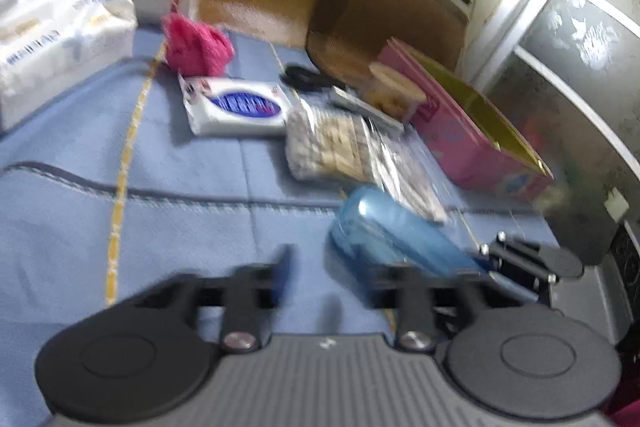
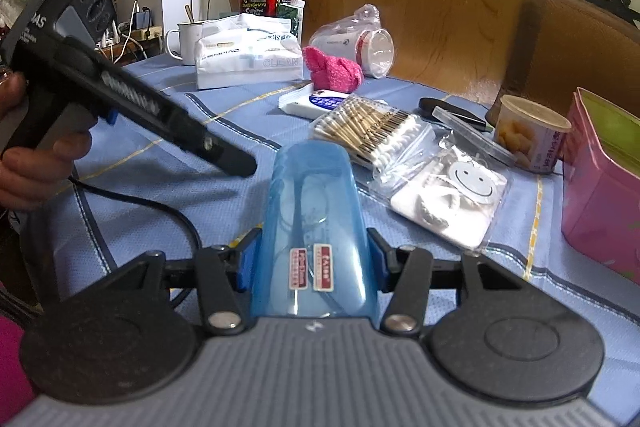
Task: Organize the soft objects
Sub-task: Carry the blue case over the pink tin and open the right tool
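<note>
1. One translucent blue plastic case (image 2: 316, 227) (two red labels on its top) sits clamped between the blue pads of the right gripper (image 2: 314, 263), above the light blue tablecloth (image 2: 200, 195).
2. The left gripper (image 1: 326, 279) is spread wide, holding nothing; the left view is blurred.
3. Just beyond the case lie a clear bag of cotton swabs (image 2: 368, 131) and a crumpled pink cloth (image 2: 332, 69).
4. A pink box (image 2: 600, 187) stands at the right.

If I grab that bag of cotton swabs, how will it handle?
The bag of cotton swabs is probably light and floppy: its thin clear plastic looks crinkled. It may be slippery, and the loose sticks inside could shift or bend.
</note>
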Action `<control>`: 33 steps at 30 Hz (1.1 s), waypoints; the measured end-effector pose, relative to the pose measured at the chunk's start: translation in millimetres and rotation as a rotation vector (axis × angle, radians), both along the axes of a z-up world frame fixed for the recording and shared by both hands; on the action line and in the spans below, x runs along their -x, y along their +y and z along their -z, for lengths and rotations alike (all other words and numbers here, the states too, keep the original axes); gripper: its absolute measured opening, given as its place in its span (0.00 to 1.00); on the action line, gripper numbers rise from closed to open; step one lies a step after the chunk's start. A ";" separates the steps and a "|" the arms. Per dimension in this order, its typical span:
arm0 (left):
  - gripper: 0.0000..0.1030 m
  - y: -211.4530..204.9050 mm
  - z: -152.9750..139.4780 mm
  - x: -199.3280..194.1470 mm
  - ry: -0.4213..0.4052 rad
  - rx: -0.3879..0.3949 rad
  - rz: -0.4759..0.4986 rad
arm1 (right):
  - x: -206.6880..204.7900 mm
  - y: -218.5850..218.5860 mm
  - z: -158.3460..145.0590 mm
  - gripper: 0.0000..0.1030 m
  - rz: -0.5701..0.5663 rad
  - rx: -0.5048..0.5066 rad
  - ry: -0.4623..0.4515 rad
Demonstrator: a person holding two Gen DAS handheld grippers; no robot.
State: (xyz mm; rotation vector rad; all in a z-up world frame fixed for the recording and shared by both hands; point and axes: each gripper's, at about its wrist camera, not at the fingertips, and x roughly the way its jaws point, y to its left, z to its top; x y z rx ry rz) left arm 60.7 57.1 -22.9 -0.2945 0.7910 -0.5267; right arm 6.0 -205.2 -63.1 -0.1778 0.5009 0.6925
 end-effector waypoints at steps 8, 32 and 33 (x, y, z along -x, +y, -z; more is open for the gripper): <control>0.59 4.9 -7.6 -3.2 -0.019 -0.004 -0.030 | 3.1 -2.7 -0.1 0.55 0.004 -0.004 -0.001; 0.78 -48.1 -6.1 -25.8 0.016 0.011 0.125 | 26.1 -24.5 2.8 0.57 0.064 -0.006 -0.011; 0.78 -55.3 -2.1 -27.4 0.035 0.012 0.141 | 27.1 -26.6 3.7 0.57 0.068 -0.016 -0.009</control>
